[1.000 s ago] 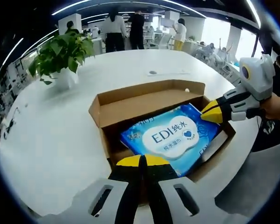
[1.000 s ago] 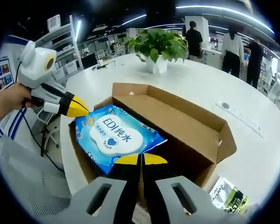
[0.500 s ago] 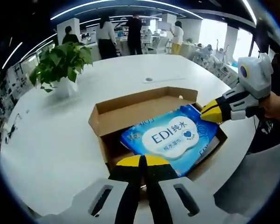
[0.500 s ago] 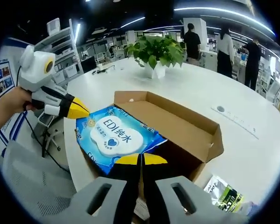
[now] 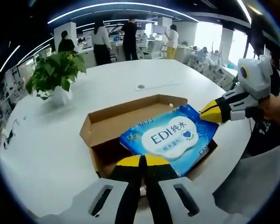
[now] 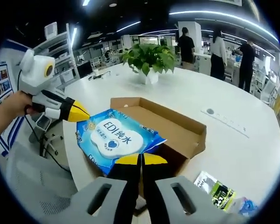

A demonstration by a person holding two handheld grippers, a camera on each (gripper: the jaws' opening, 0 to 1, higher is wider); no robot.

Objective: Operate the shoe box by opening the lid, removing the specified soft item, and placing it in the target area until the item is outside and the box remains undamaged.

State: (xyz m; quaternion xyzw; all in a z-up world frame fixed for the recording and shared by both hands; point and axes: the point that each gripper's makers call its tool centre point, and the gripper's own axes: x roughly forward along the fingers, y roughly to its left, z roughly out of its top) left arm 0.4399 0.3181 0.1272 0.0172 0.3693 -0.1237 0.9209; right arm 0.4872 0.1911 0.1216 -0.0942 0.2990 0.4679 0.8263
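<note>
open-plan office, people standing at desks in the far background. big round white table (image 5: pixel 51 140) takes the foreground.

open brown cardboard shoe box (image 5: pixel 130 119) sits on the table, lid off, flaps up. landmark for the rest.

blue soft pack of wet wipes with a white label (image 5: pixel 170 137) is above the box's open top, tilted, held at two opposite edges, not resting flat inside.

left gripper (image 5: pixel 141 161), yellow-tipped black jaws, clamped together on the near edge of the pack. in the right gripper view it comes in from the side (image 6: pixel 79 113), a hand (image 6: pixel 9 109) behind it, tip on the pack's corner.

right gripper (image 6: pixel 141 159), same build, jaws pressed together on the opposite pack edge.

potted green leafy plant in a white pot (image 5: pixel 53 74) stands on the table beyond the box, well apart.

small green-and-white packet (image 6: pixel 212 189) lies on the table beside the box.
</note>
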